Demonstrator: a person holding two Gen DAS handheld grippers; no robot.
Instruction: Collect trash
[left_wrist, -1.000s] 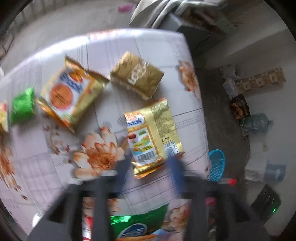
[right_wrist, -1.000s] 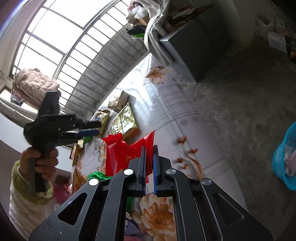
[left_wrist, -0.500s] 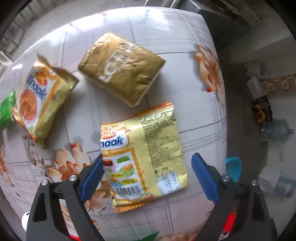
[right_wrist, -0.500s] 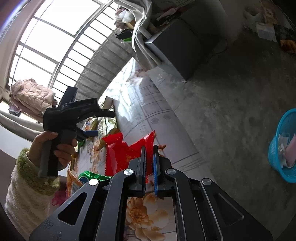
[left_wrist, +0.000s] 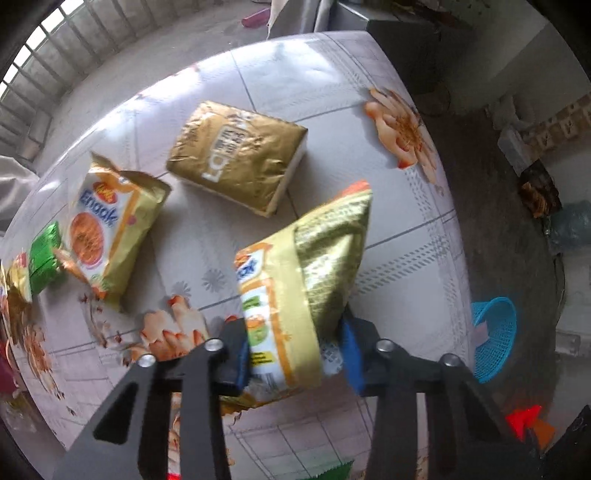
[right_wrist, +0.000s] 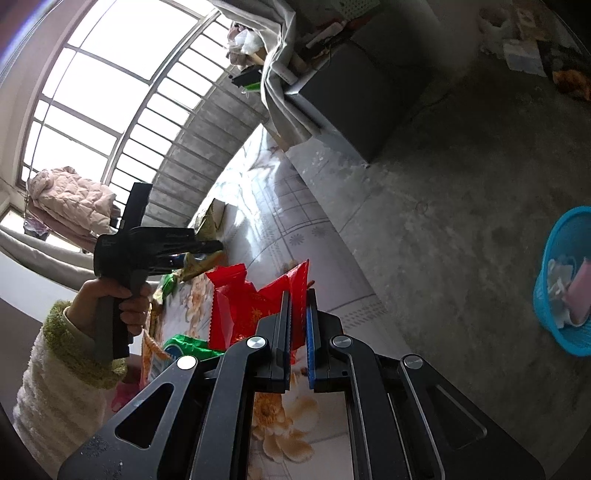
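Closing on a yellow snack packet (left_wrist: 303, 280), the left gripper (left_wrist: 295, 350) has its blue pads (left_wrist: 349, 350) at either side of the packet's lower end, and the foil is buckled and folded up between them, its top corner tilted toward the table's right edge; the right gripper (right_wrist: 297, 325) is clamped tight on a crumpled red wrapper (right_wrist: 251, 302), which sticks up from its narrow jaws above the table's near edge; beside the gripped packet, toward the table's middle, a gold foil pack (left_wrist: 236, 162) lies flat; further toward the left edge lies a second yellow packet (left_wrist: 110, 229) with a torn top, and just past it a small green wrapper (left_wrist: 44, 254); in the right wrist view another green packet (right_wrist: 184, 347) shows just below the red wrapper; all of these rest on a table with a floral cloth (left_wrist: 332, 92); on the grey floor off the table's right edge stands a blue basket (right_wrist: 565, 280) with scraps of white and pink rubbish inside; the person's left hand (right_wrist: 110, 299), in a fuzzy cream and green sleeve (right_wrist: 62, 369), grips the left tool's handle.
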